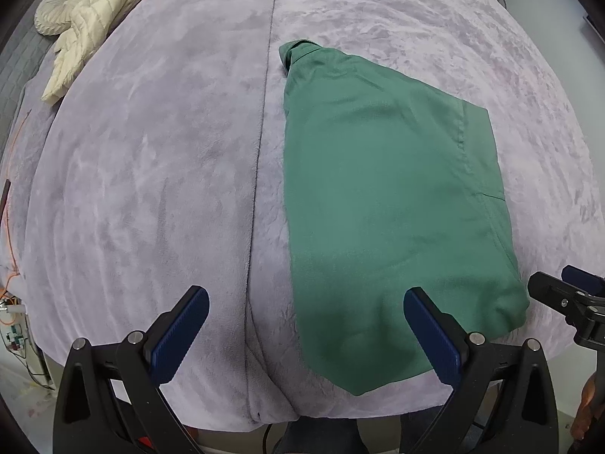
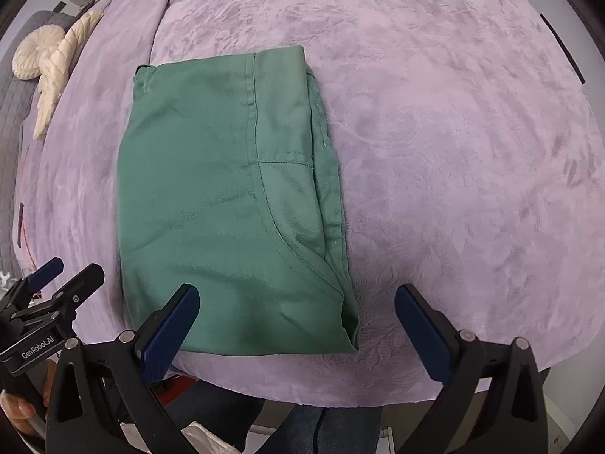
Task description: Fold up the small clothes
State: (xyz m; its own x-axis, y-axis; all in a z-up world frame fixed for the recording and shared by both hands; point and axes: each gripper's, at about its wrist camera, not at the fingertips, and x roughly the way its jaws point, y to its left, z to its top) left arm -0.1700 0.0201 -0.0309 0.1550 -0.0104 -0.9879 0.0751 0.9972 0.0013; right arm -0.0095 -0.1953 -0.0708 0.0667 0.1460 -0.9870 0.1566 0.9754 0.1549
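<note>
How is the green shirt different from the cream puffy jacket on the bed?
The green shirt is folded into a neat, flat rectangle; the cream puffy jacket lies loose and crumpled. The shirt's cloth is smooth and thin, while the jacket is quilted and puffy. The shirt sits near the front edge, close to both grippers; the jacket lies far off at the back left. Both rest on the same lilac blanket.

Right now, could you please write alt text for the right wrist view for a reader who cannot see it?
A green garment, folded into a neat rectangle, lies flat on a lilac plush blanket near its front edge. The open right gripper hovers empty over the garment's near right corner, with the left gripper at the lower left. A cream quilted jacket lies far left.
</note>
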